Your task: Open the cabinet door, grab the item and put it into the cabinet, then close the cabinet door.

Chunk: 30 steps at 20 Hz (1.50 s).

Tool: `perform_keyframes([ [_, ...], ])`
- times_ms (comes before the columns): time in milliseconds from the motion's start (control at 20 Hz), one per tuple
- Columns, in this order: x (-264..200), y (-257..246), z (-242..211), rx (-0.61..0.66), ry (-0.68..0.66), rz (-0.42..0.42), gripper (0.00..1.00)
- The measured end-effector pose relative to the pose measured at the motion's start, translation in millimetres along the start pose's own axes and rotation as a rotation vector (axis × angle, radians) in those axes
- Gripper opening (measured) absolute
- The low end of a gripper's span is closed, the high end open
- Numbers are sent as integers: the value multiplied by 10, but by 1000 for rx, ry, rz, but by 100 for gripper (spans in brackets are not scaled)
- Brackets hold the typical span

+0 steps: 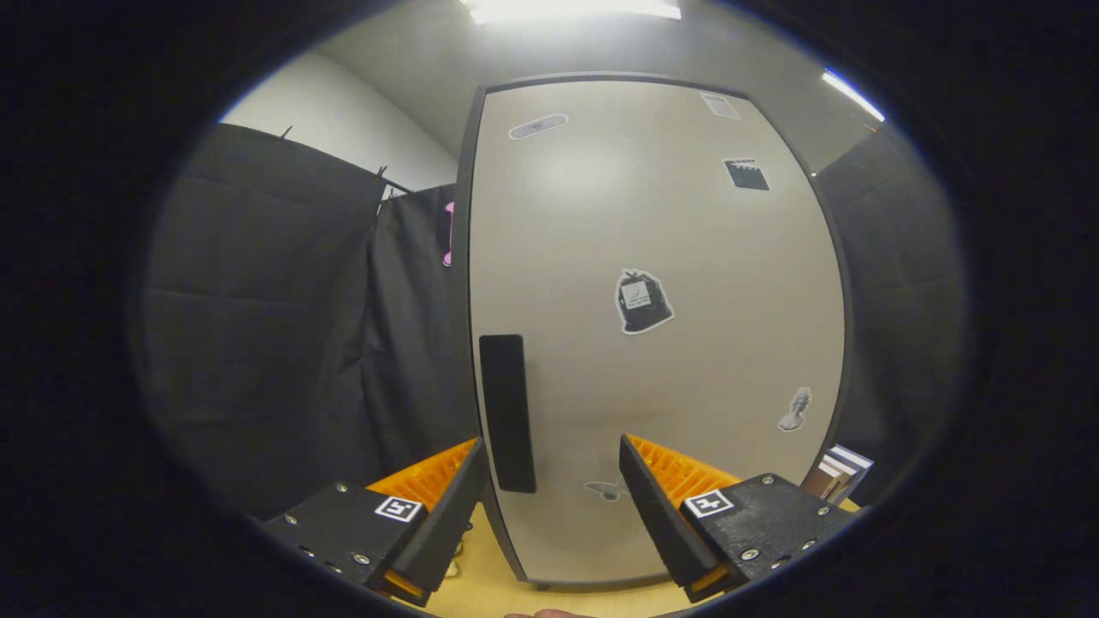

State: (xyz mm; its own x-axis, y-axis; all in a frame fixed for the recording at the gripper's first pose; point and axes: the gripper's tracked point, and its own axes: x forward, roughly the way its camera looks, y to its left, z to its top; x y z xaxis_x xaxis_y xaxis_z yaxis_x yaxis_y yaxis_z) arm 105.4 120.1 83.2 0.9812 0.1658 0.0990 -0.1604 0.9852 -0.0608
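Beige cabinet door sits closed — hand-held gripper spread wide, empty, its black handle between the fingers.

One tall beige cabinet door with a dark frame is seen, closed. One black upright rectangular handle is fixed near its left edge. Six stickers are counted on its face, among them one black bag-shaped sticker. Two fingers of the one gripper are held apart, straddling the handle's lower end. Two ceiling lights are seen.
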Motion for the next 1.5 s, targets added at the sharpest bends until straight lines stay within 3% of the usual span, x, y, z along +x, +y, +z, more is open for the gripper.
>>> perform_keyframes([
  [300, 361, 155, -162, -46, 24, -9, 95],
  [400, 411, 203, -279, -37, 59, 13, 90],
  [500, 440, 195, -403, -19, 101, 15, 79],
  [600, 466, 280, -439, 28, 110, 55, 58],
  [650, 488, 284, -443, 11, 110, 47, 42],
  [750, 442, 274, -429, -12, 109, 46, 33],
  [950, 407, 276, -427, -11, 120, 88, 28],
  [1500, -106, 254, -409, -12, 154, 213, 28],
])
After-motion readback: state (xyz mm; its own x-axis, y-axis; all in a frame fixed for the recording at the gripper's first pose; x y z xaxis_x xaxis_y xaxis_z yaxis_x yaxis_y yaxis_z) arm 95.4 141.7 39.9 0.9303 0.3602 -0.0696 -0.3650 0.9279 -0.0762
